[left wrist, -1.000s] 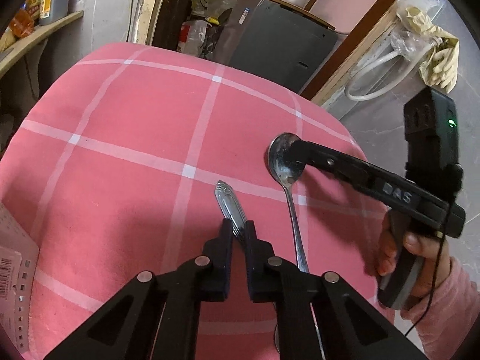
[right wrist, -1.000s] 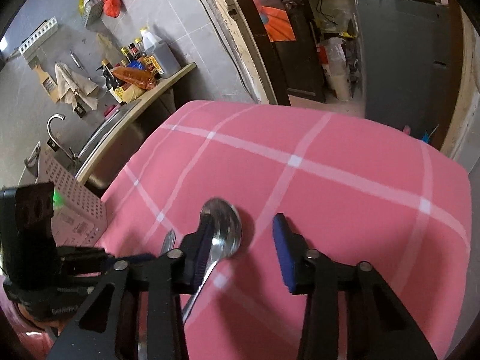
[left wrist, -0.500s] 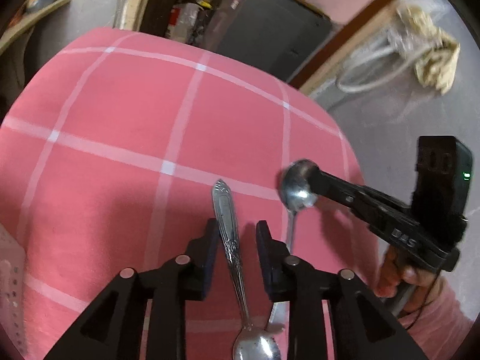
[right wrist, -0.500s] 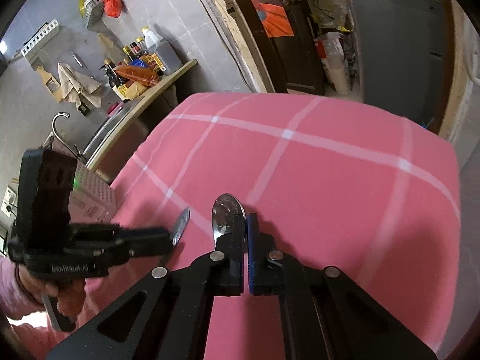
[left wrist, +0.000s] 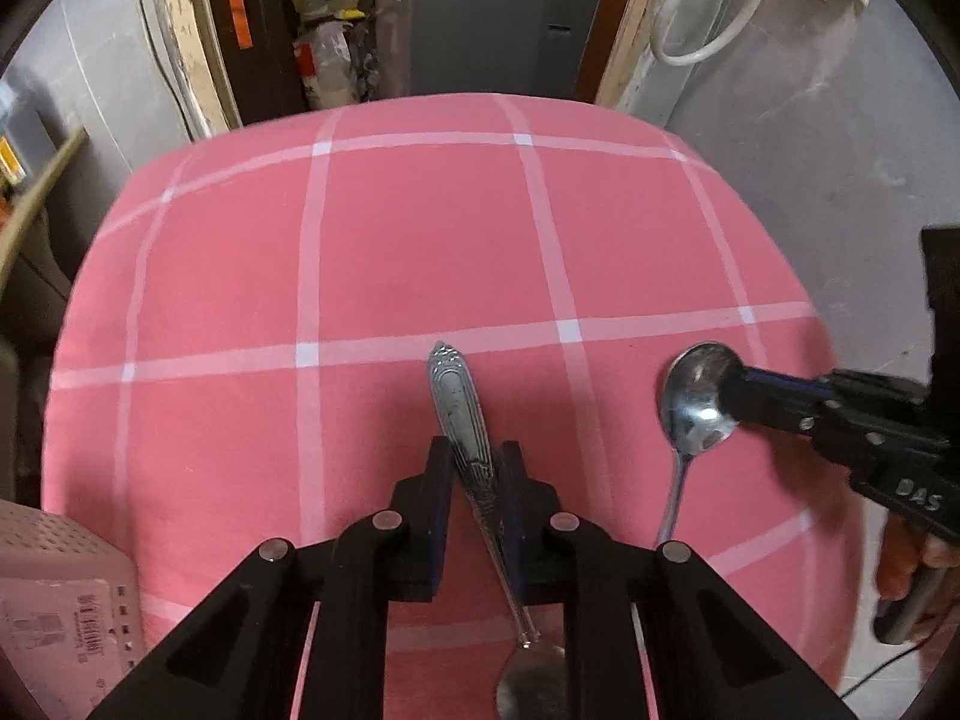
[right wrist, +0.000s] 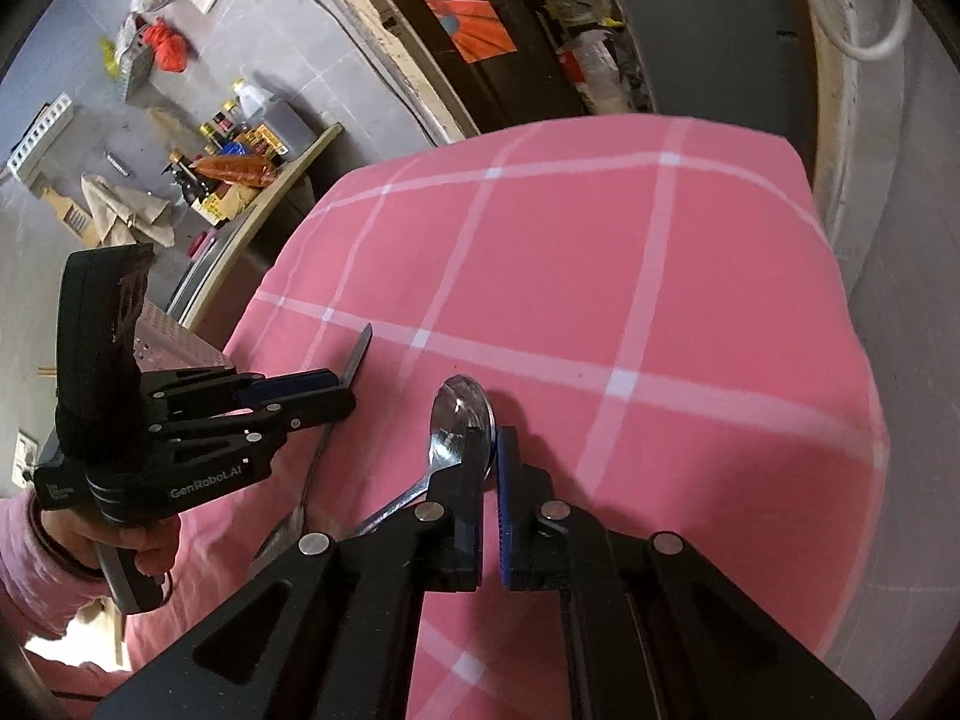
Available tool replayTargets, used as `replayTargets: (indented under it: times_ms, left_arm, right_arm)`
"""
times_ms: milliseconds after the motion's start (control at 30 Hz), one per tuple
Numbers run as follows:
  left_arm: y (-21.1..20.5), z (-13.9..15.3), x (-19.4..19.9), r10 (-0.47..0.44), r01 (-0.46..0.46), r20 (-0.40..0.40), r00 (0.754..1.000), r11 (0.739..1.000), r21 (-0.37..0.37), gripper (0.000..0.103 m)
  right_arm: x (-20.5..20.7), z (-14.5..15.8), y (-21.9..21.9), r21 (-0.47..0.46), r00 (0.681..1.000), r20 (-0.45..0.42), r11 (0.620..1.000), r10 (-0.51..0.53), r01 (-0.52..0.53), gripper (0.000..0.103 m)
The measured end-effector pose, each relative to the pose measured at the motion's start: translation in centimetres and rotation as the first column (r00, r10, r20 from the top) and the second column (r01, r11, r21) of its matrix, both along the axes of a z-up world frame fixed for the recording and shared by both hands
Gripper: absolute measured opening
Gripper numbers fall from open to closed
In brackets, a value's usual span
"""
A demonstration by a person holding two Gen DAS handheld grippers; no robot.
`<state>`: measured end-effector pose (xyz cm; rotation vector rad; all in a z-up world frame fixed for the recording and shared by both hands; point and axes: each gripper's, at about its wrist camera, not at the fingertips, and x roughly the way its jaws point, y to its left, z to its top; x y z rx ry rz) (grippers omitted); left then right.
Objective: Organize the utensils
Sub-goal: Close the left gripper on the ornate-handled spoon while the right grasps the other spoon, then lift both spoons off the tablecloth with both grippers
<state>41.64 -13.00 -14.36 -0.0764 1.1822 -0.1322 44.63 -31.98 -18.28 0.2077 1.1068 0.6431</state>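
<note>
Two metal spoons lie on the pink checked cloth (left wrist: 420,240). The ornate-handled spoon (left wrist: 453,390) runs between the fingers of my left gripper (left wrist: 477,462). Its jaws are closing, with the pads against the handle's edges, and its bowl shows low between the arms. In the right wrist view the handle's tip (right wrist: 360,348) sticks out of the left gripper (right wrist: 345,387). My right gripper (right wrist: 491,450) is shut on the rim of the plain spoon's bowl (right wrist: 456,414). From the left wrist the right gripper (left wrist: 735,387) is seen pinching the plain spoon (left wrist: 690,414).
A pink perforated basket (left wrist: 60,588) stands at the cloth's near left corner (right wrist: 174,342). A counter with bottles (right wrist: 252,144) lies beyond the left edge. Grey walls and a doorway with clutter (left wrist: 336,54) border the far side. Hands in pink sleeves (right wrist: 36,558) hold both grippers.
The left gripper let go of the ornate handle, slid further down it and closed again. The right gripper shut on the plain spoon's bowl and moved with it away from the other spoon.
</note>
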Motion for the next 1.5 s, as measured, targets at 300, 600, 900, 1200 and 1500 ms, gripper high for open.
replayTargets:
  times_ms: [300, 600, 900, 1200, 1500]
  left_arm:
    - [3.9, -0.3, -1.3, 0.035, -0.046, -0.053, 0.998, 0.976, -0.211, 0.011]
    - [5.4, -0.1, -3.4, 0.055, -0.070, -0.063, 0.997, 0.959, -0.274, 0.005]
    - [6.6, -0.8, -4.5, 0.046, -0.076, -0.119, 0.992, 0.962, -0.261, 0.004]
    - [5.6, 0.3, -5.0, 0.030, -0.047, -0.069, 0.997, 0.964, -0.262, 0.002]
    - [6.9, 6.6, -10.7, 0.068, -0.024, 0.181, 0.981, 0.972, -0.235, 0.002]
  right_arm:
    - [0.2, -1.2, 1.3, 0.066, 0.999, -0.051, 0.998, 0.000, 0.003, 0.016]
    - [-3.8, 0.9, 0.4, 0.074, 0.997, -0.012, 0.994, -0.074, 0.075, 0.005]
    - [-7.3, 1.3, 0.5, 0.038, 0.993, -0.026, 0.993, -0.115, 0.116, 0.005]
    - [-9.4, 3.5, 0.3, 0.024, 0.981, 0.048, 0.983, -0.186, 0.185, 0.004]
    - [-14.4, 12.6, 1.6, -0.070, 0.923, 0.318, 0.965, -0.217, 0.251, 0.003]
